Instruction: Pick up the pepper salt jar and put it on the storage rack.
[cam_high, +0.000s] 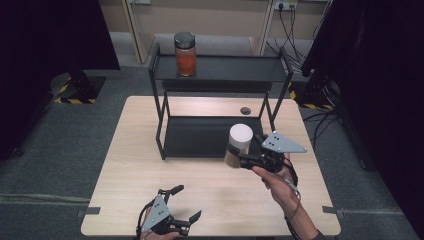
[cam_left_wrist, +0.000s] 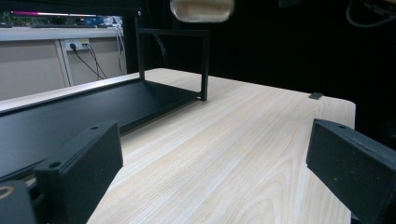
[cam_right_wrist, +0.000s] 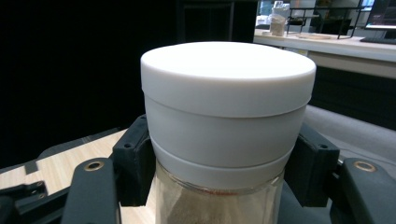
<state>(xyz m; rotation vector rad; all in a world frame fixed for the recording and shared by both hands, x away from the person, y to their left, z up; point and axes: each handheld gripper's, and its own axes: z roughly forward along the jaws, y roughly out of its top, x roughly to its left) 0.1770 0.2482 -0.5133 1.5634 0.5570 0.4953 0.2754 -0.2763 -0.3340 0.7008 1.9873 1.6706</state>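
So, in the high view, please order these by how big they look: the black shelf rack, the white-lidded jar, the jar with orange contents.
1. black shelf rack, clearly the largest.
2. white-lidded jar and jar with orange contents: they look about alike. The white-lidded one is nearer the camera, so I would not rank them.

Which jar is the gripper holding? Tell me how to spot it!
Find the black rack on the table. Just right of its front, the right gripper holds a jar off the table. It has a white lid and pale powder, unlike the orange jar on the top shelf.
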